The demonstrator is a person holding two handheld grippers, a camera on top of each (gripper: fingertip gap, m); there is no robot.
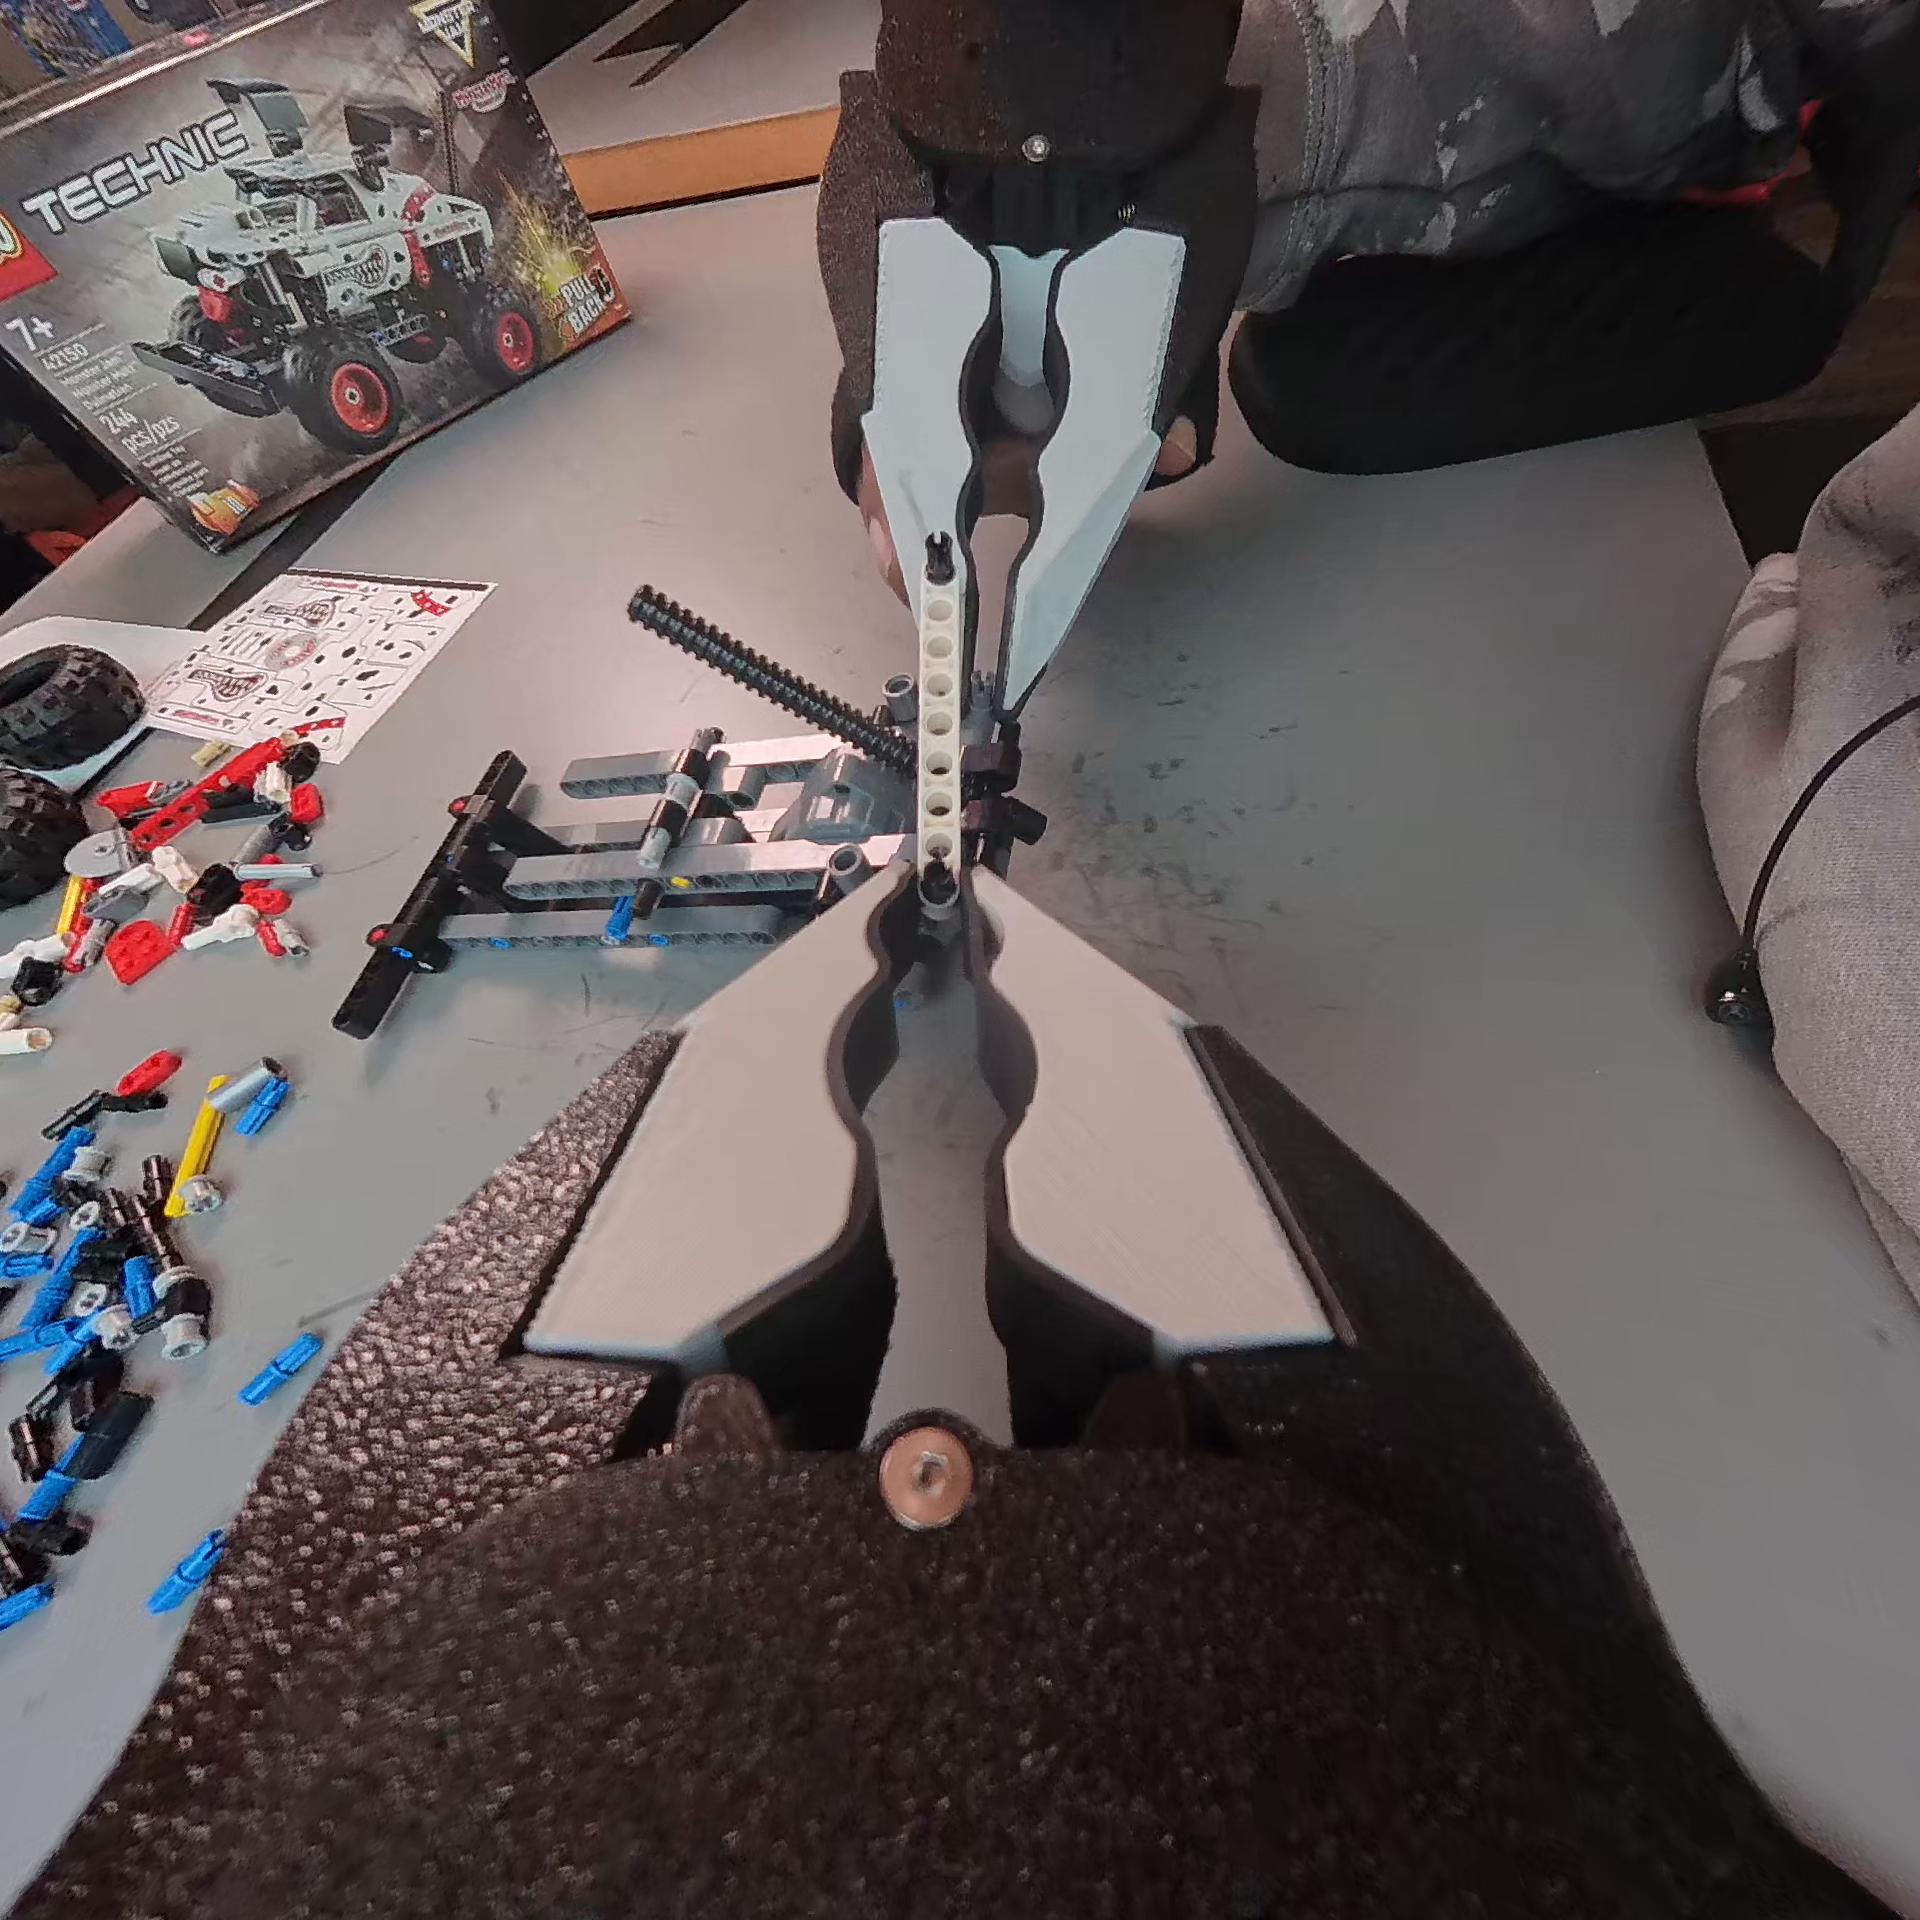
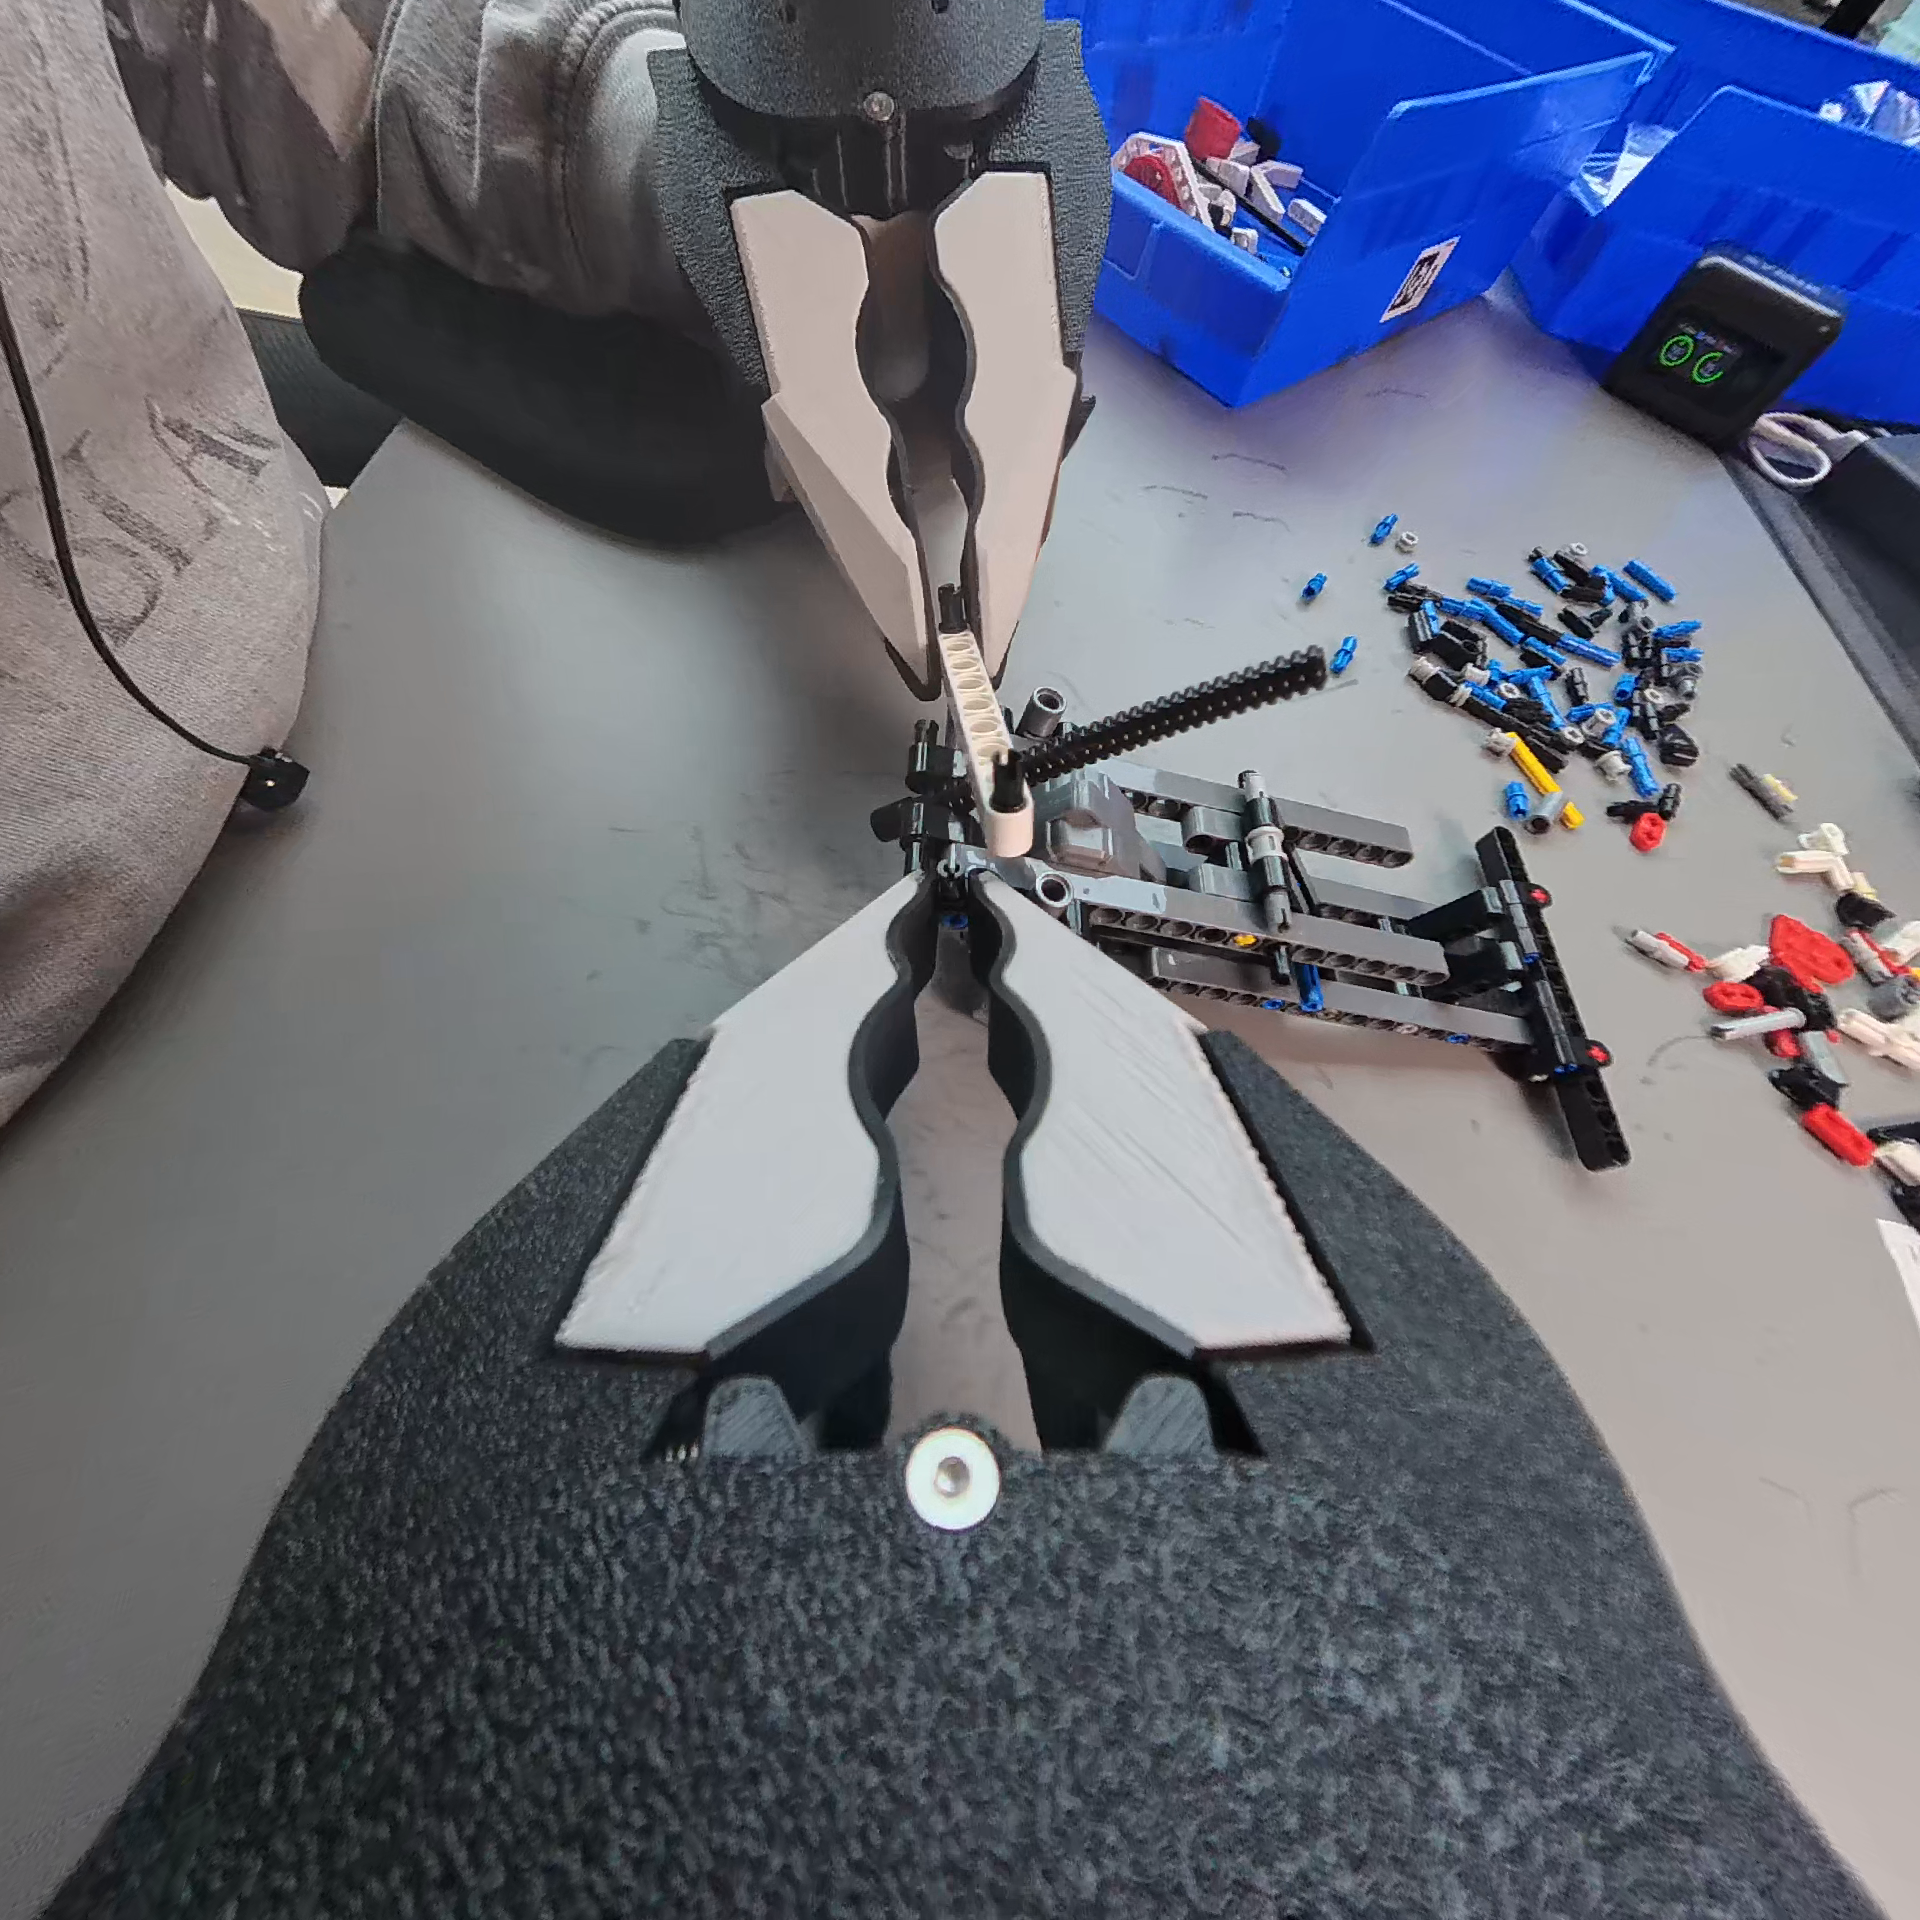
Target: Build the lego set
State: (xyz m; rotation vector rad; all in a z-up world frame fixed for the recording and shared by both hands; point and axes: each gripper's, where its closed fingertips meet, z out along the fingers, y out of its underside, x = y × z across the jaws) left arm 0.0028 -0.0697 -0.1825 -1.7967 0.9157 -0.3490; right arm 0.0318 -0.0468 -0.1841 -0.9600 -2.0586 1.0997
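- Gripping the near end of the chassis [image 1: 665, 852], the left tongs [image 1: 940, 883] are drawn narrow around a black pin and grey connector at the frame's corner, bracing it on the worktop [image 1: 1351, 779].
- Facing them, the right tongs [image 1: 971, 623] are pinched shut on the upper end of a white beam [image 1: 938, 727], a long holed strip with a black pin at each end.
- From the right wrist view, the right tongs [image 2: 951, 883] sit at the chassis corner [image 2: 1299, 914], while the left tongs [image 2: 961, 644] appear farther off, pinching the white beam [image 2: 977, 717]; which pair truly carries the beam is hard to settle, since each camera shows the far pair on it.
- The beam stands steeply over the frame end, its lower pin just above or touching the grey structure, beside a black ribbed hose [image 1: 769, 675].
- Step in hand, as I judge it: seating the white beam's lower pin into a hole on the chassis.
- Next move calls for lining pin with hole and pressing straight down while the other tongs hold the frame still; a skewed push could pop the pin or slide the frame.
- Farther out lie loose parts [image 1: 135, 1226], two black tyres [image 1: 57, 696], a sticker sheet [image 1: 312, 655], the set's box [image 1: 301, 260] and blue bins [image 2: 1351, 208].
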